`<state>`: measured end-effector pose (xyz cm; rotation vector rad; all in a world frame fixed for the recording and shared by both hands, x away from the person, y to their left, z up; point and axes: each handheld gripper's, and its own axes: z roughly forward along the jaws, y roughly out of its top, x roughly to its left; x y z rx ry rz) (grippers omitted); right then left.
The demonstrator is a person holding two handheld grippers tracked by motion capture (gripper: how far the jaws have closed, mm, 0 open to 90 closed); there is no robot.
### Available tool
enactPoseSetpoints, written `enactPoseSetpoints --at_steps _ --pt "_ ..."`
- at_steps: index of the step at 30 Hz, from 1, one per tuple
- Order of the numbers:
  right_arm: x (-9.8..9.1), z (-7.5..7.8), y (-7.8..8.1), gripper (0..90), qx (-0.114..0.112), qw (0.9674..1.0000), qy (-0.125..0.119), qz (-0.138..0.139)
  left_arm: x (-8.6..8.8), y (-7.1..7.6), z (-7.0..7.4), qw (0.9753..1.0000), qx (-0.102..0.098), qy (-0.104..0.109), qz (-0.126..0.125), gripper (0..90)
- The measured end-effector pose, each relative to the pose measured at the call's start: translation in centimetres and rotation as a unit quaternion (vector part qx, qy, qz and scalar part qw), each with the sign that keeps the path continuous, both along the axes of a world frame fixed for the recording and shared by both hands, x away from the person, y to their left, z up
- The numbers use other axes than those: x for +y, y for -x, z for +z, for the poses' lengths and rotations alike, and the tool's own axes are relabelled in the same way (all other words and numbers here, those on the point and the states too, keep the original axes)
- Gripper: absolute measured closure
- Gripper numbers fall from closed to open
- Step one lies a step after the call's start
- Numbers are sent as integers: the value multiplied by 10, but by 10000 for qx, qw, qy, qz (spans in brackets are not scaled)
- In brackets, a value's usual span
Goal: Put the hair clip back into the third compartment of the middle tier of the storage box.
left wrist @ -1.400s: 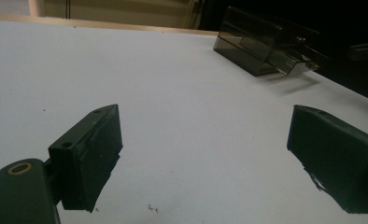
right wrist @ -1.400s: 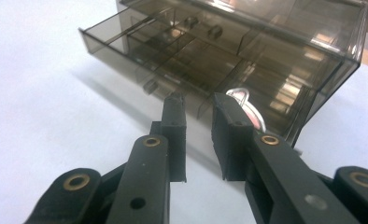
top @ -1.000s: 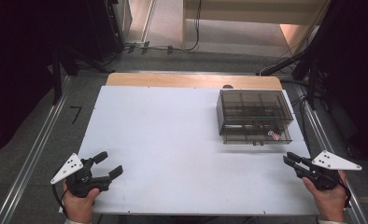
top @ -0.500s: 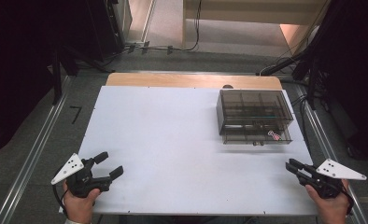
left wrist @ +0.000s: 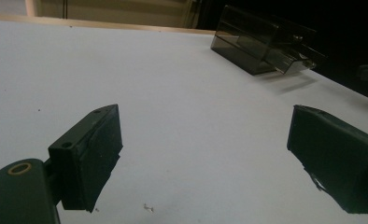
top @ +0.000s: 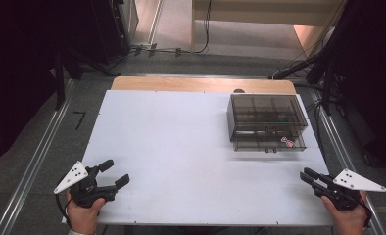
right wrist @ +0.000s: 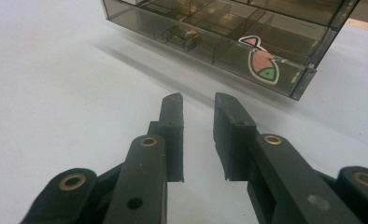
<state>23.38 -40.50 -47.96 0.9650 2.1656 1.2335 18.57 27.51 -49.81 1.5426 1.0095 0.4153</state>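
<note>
Smoky clear plastic drawer box (top: 267, 122) sits at the counter's (top: 171, 147) upper right: stiff, light, probably slippery (take its small front handle (right wrist: 181, 37)). Right tongs (right wrist: 198, 135) narrowly parted, left tongs (left wrist: 210, 158) spread wide, both empty.

The left hand (top: 84, 215) grips the left hand-held gripper (top: 113, 173) from behind and below, its jaws spread wide with nothing between them and its grey plate lying to the outer side. The right hand (top: 347, 220) holds the right hand-held gripper (top: 306, 176) the same way, its jaws parted by only a narrow gap, nothing between them. Both point forward and inward, well apart from each other.
</note>
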Motion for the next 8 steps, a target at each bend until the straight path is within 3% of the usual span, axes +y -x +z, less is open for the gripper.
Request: enactPoseSetpoints --at_steps 8 --pt "2 -2 -1 715 21 10000 11 32 0 0 0 10000 -1 -5 -5 105"
